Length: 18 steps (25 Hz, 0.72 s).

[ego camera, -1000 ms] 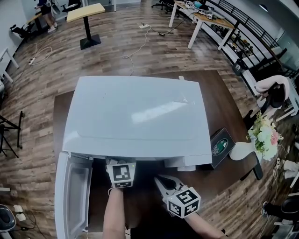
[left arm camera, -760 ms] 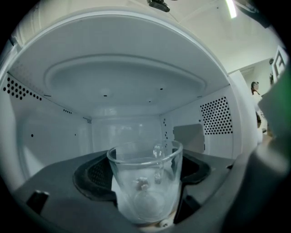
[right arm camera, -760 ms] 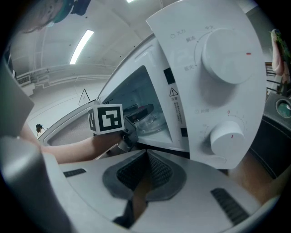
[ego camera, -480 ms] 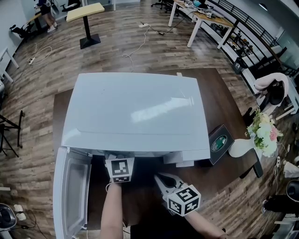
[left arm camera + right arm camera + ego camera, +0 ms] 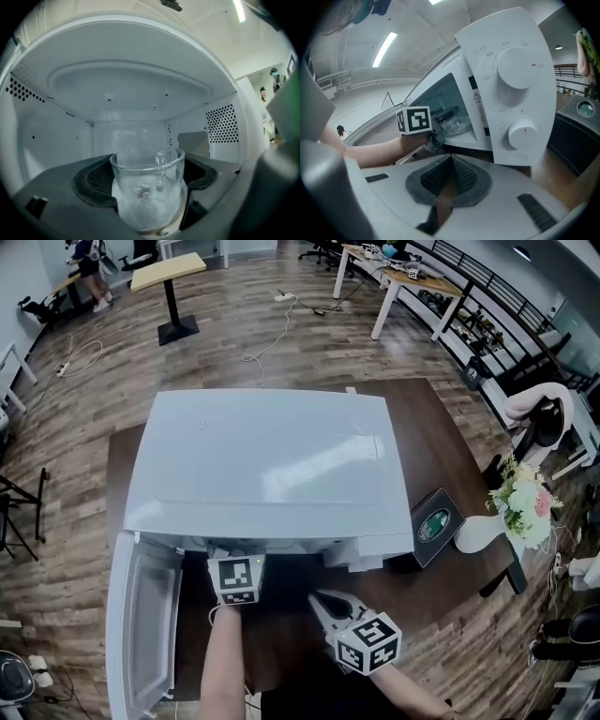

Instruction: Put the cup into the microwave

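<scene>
inside the microwave (image 5: 272, 465), cup (image 5: 146, 206) in left gripper (image 5: 149, 179)

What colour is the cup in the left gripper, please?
The cup is clear colourless glass, best seen in the left gripper view.

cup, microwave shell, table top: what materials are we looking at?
Cup: clear glass by the look, smooth; the white wall behind shows straight through it, with bright glints. Clear plastic not ruled out.
Microwave: glossy white casing, likely painted metal; its top mirrors ceiling light.
Table: dark brown, wood or wood-look laminate, faint sheen; grain too fine to tell.
</scene>
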### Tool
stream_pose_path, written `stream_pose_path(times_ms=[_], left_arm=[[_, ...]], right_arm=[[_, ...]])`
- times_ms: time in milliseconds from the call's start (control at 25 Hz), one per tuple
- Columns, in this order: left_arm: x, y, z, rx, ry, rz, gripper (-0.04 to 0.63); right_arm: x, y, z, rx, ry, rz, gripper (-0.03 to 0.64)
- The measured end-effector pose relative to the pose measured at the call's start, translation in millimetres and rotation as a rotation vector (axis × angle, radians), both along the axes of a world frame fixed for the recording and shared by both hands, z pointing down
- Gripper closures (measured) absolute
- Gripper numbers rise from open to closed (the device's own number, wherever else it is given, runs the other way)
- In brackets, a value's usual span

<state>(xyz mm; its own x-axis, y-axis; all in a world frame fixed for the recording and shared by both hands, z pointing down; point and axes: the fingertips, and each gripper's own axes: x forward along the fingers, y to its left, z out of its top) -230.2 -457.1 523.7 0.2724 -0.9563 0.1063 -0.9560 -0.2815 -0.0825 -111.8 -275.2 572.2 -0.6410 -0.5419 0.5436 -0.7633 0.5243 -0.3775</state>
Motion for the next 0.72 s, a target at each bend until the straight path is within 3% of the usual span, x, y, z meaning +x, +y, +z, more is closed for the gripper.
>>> stream_pose_path(times_ms=[320,720], left_arm=[[0.1,10.2,-3.4,-0.008,0.026,-0.008,0.184],[-7.1,39.1,6.1,-0.071,0.079,-0.043,0.181]], right_arm=[[5.9,5.4,-3.8,0.012,-0.001,0.008,0.623],[4.1,16.2,-14.1,0.031,-0.034,0.024,0.623]])
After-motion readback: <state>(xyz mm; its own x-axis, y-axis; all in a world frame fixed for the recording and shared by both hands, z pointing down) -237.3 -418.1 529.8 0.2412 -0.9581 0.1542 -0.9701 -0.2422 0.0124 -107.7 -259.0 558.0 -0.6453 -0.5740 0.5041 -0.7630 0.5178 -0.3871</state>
